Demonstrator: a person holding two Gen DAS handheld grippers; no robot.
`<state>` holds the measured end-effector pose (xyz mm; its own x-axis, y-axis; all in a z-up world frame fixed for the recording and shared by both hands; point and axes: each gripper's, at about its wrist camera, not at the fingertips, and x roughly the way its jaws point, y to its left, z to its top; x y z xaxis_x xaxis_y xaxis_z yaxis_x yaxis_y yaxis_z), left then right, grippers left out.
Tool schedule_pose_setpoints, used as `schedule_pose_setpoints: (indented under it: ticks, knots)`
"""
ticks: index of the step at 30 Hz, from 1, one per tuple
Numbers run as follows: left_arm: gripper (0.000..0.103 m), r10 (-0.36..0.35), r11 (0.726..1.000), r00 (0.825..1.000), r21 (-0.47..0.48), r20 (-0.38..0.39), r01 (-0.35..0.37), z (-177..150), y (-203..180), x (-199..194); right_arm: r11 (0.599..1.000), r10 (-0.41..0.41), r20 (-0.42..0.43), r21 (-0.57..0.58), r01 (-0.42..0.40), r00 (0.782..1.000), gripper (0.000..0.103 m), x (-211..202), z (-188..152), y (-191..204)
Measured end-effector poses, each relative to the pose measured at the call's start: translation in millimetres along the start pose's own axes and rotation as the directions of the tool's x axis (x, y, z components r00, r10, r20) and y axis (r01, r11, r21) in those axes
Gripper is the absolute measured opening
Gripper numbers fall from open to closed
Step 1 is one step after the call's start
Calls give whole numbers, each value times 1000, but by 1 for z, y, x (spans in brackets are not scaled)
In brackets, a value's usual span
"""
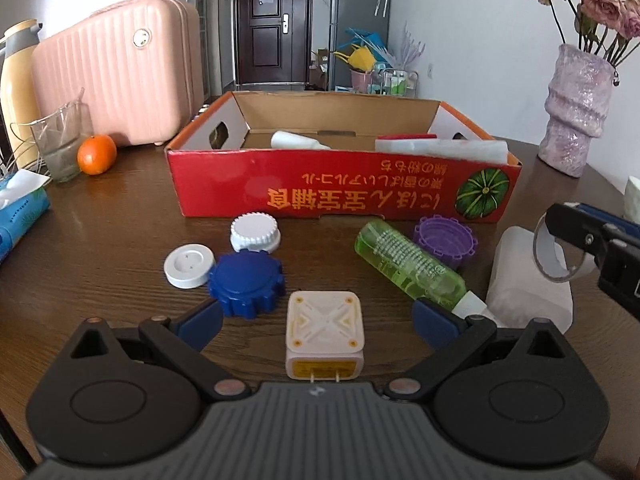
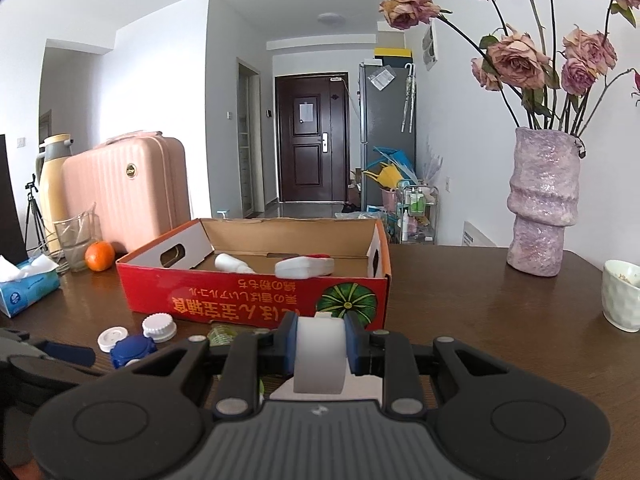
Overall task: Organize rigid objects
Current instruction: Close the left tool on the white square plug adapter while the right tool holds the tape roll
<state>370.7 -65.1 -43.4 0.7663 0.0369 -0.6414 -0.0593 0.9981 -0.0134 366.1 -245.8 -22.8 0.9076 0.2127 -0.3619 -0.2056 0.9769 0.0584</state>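
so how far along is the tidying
Done: a white plastic bottle and a white flat pack lie in the red cardboard box. In hand: the right claw grips a white ring. Left: the white square charger, the green bottle and four caps.

Counter (image 1: 120, 216): dark wood, glossy, reflective. Box (image 1: 344, 190): cardboard, red printed outside, raw brown inside. Blue cap (image 1: 246, 284), white cap (image 1: 255, 233), purple cap (image 1: 446, 240): ridged moulded plastic, matt. Green bottle (image 1: 408, 266): translucent plastic, shiny. Charger (image 1: 324, 334): cream plastic, smooth. Vase (image 2: 542, 204): rough, glittery lilac. My fingers (image 1: 200, 326): blue pads, matt black plastic arms.
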Motion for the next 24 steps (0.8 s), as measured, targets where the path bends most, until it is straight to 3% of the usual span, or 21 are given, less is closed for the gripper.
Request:
schedule_pose_setpoints:
  ticks: [10,16,20,24]
  knots:
    - [92,-7,1000,999,6,-40,7,-2,0,12,1000,-23,-13,-7,23,1000,23,4,-4,1]
    - [71,-6,998,998,60,-69,10,-5,-6,19,1000,-22,-15,-10,22,1000,23,5,-5,2]
    - [39,-30,996,998,77,-58,34,-5,-7,16,1000,-15,-8,-10,15,1000,23,3,-5,3]
    - [40,-44,996,997,81,-59,49,-5,-7,14,1000,-12,-6,-15,12,1000,23,2,-5,5]
